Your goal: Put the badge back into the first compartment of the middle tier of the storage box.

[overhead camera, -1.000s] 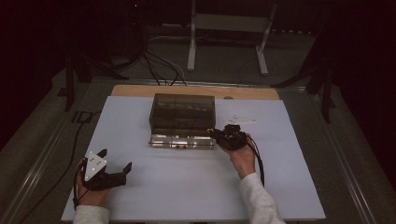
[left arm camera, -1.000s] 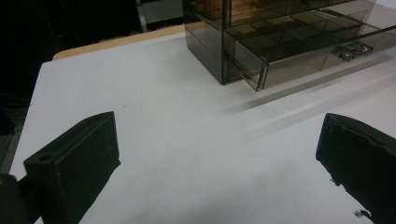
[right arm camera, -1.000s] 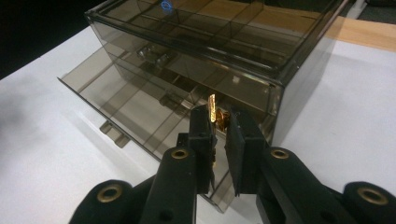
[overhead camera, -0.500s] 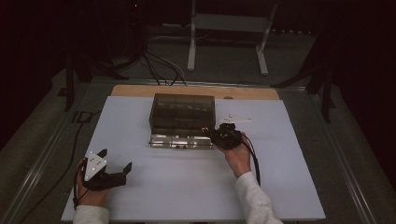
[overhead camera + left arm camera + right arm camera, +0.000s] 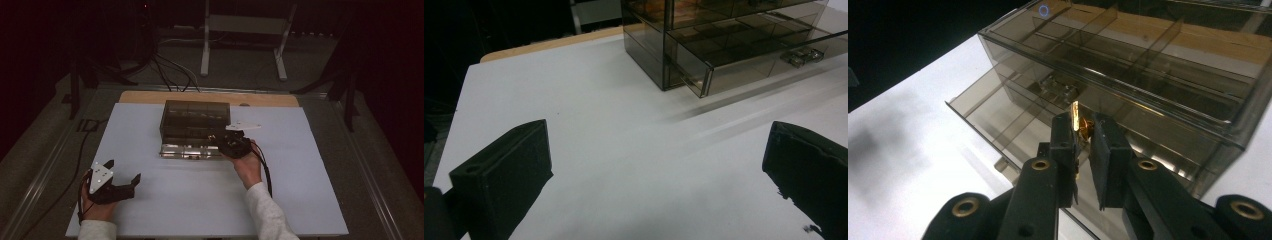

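Right gripper (image 5: 1083, 131) nearly shut, pinching a small gold piece (image 5: 1076, 116) between the pads; clear in right gripper view, too small to resolve from high view. Held above the open bottom drawer (image 5: 998, 112) of the smoky plastic organizer (image 5: 1158, 65). Seen from high view at the organizer's front right corner (image 5: 234, 144), hand (image 5: 248, 170) behind it, cable trailing along the sleeve.

Left gripper (image 5: 112, 181) wide open, nothing between the jaws; in left gripper view, bare white board (image 5: 624, 150) between them. Rests near the front left corner of board, well apart from organizer.

Drawer pulled out toward the person; dividers inside visible in both gripper views, handle (image 5: 799, 56) visible in left gripper view. High view alone gives layout: organizer (image 5: 195, 122) at the board's far middle, a stand on the floor (image 5: 240, 45) beyond.
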